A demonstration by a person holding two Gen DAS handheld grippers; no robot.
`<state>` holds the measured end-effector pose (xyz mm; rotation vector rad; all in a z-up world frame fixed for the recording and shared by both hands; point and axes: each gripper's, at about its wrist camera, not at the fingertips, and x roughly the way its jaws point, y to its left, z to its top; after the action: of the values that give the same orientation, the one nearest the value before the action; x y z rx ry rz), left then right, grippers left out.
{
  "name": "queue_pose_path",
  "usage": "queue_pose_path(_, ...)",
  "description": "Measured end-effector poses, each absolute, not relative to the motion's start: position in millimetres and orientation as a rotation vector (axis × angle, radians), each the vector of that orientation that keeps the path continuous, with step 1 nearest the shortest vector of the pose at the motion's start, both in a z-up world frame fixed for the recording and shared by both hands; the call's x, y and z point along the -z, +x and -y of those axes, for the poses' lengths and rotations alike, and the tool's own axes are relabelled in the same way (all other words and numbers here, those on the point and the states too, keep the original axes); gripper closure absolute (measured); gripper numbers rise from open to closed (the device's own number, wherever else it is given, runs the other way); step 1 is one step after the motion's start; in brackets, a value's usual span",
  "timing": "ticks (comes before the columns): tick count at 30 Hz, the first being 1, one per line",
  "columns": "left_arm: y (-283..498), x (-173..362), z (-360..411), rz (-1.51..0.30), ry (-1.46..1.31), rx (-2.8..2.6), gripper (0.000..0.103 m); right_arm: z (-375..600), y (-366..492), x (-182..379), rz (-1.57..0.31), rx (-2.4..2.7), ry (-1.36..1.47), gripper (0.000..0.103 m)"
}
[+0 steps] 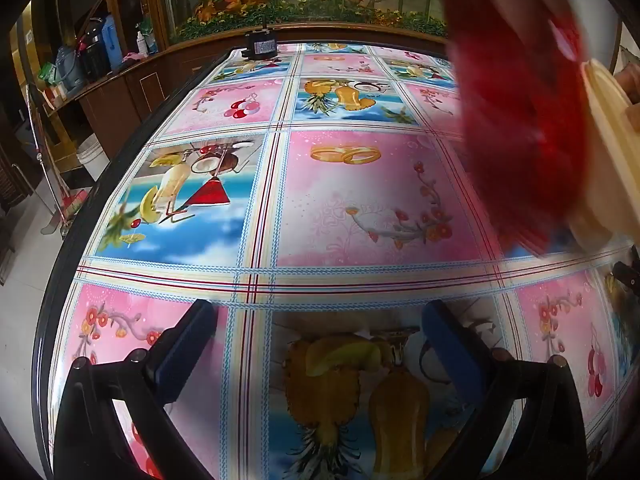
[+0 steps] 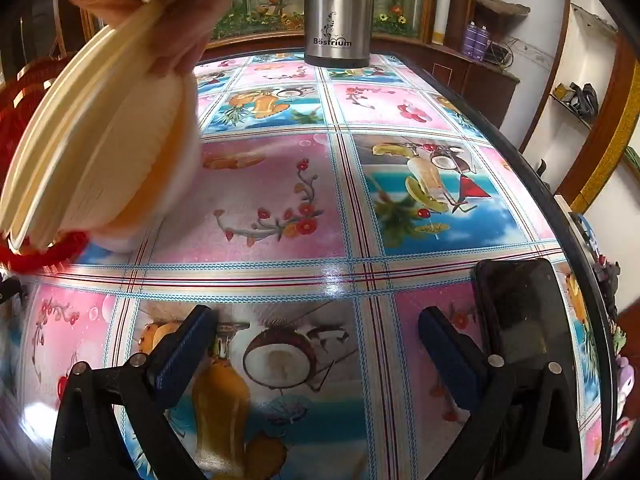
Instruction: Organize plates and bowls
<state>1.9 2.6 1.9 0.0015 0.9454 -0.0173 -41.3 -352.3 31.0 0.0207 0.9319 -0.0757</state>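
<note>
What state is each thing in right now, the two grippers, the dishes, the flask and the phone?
left gripper: open, nothing between its fingers.
right gripper: open, nothing between its fingers.
cream dishes: stacked, tilted on edge, held by a bare hand, blurred.
red dishes: tilted beside the cream ones, blurred.
steel flask: upright at the table's far end.
phone: lying flat, screen dark.

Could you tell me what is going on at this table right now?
A bare hand is holding a tilted stack of cream dishes and red dishes just above the patterned tablecloth. Both the left gripper and the right gripper hang open and empty over the table. A steel flask and a phone sit nearby.
</note>
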Motion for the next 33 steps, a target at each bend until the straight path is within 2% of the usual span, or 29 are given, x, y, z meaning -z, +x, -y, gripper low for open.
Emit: queue_pose_path(33, -0.4, -3.8, -5.6, -0.944, 0.0, 0.017, 0.0, 352.7, -40.5, -30.3, -0.935, 0.077, 0.02, 0.001)
